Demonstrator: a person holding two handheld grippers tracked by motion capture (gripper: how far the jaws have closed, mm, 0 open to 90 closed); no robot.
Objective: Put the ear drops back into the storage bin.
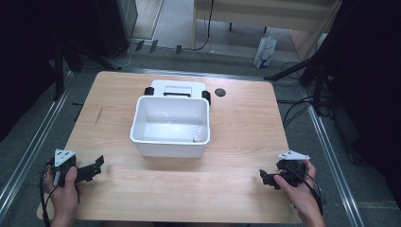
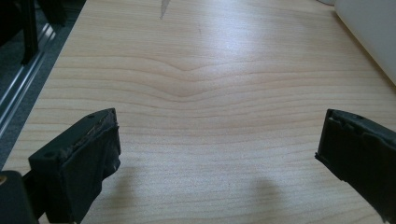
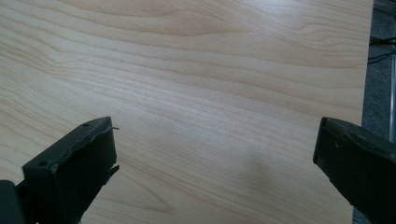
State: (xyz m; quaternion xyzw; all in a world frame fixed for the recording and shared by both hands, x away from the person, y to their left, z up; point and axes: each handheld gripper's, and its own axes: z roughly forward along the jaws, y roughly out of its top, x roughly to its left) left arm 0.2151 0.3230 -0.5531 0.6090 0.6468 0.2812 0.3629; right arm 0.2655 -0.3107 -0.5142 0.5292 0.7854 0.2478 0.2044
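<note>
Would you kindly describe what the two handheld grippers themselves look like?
Both are black. The left gripper and the right gripper each carry a grey three-cornered plate on top and trail a black cable. Their fingers are blocky black pieces with worn, ragged padding on the inner faces. No sleeves are visible on the forearms.

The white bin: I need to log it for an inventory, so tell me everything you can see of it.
The white bin is a rectangular, open-topped tub that looks like smooth plastic, with a rolled rim and walls tapering slightly toward the base. It stands upright near the middle of the wooden table, nearer the far edge. Inside, at its near right corner, stands a small whitish bottle. A white lid with black clips lies flat right behind it; whether they touch is unclear. Both grippers sit well away from it.
</note>
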